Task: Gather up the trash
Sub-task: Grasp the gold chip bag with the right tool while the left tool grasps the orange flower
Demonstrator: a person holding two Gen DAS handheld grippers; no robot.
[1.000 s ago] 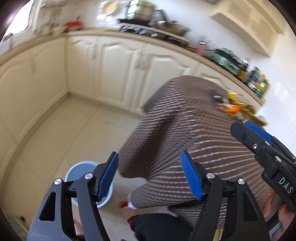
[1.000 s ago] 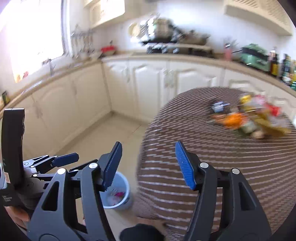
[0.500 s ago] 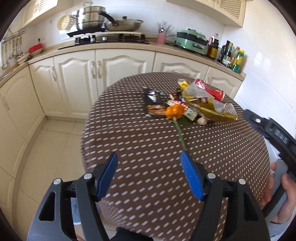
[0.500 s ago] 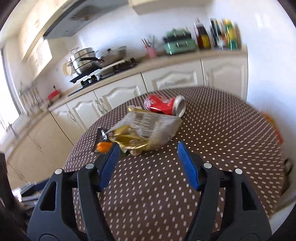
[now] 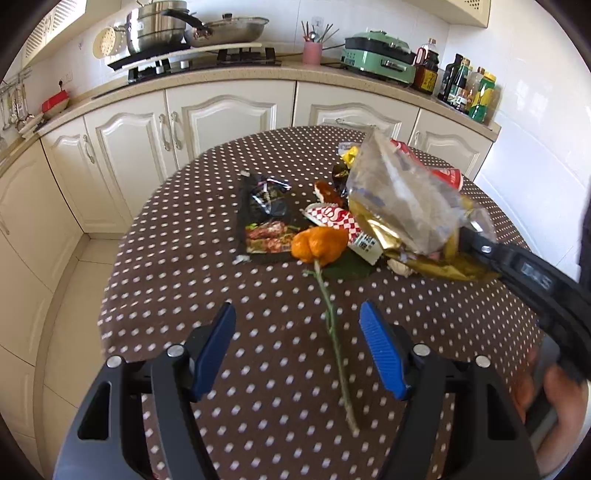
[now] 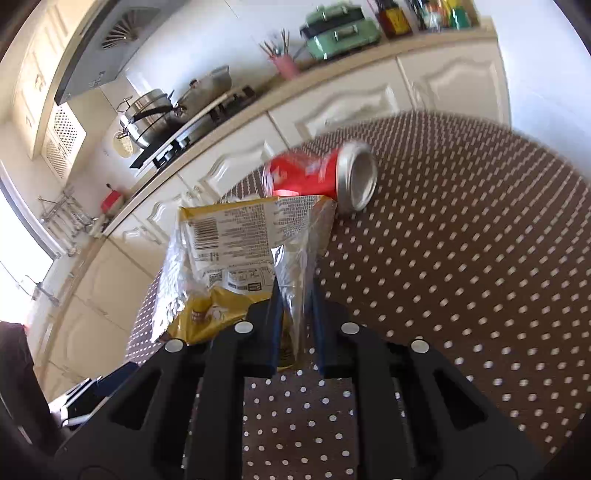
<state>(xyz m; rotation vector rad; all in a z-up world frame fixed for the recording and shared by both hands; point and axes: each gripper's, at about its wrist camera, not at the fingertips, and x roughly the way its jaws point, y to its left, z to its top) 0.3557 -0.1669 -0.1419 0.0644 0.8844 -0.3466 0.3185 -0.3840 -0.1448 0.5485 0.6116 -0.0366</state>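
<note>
A pile of trash lies on the round brown polka-dot table (image 5: 192, 280): a gold and clear snack bag (image 5: 402, 206), a red can (image 5: 443, 174), a black wrapper (image 5: 264, 206), a red-and-white wrapper (image 5: 332, 218) and an orange flower on a long stem (image 5: 319, 245). My left gripper (image 5: 297, 347) is open and empty, above the table with the stem between its fingers. My right gripper (image 6: 295, 310) is shut on the snack bag (image 6: 243, 236) and lifts its edge; it also shows in the left wrist view (image 5: 480, 243). The red can (image 6: 321, 177) lies on its side behind the bag.
Cream kitchen cabinets (image 5: 229, 110) run behind the table, with a stove and pots (image 5: 192, 33), a green appliance (image 5: 380, 55) and bottles (image 5: 465, 88) on the counter. A white wall (image 5: 535, 155) stands to the right. Tiled floor (image 5: 70, 314) lies left of the table.
Both grippers swung from the floor and bin up to the table. The right gripper, open half a second ago, has shut on the snack bag and raised its edge.
</note>
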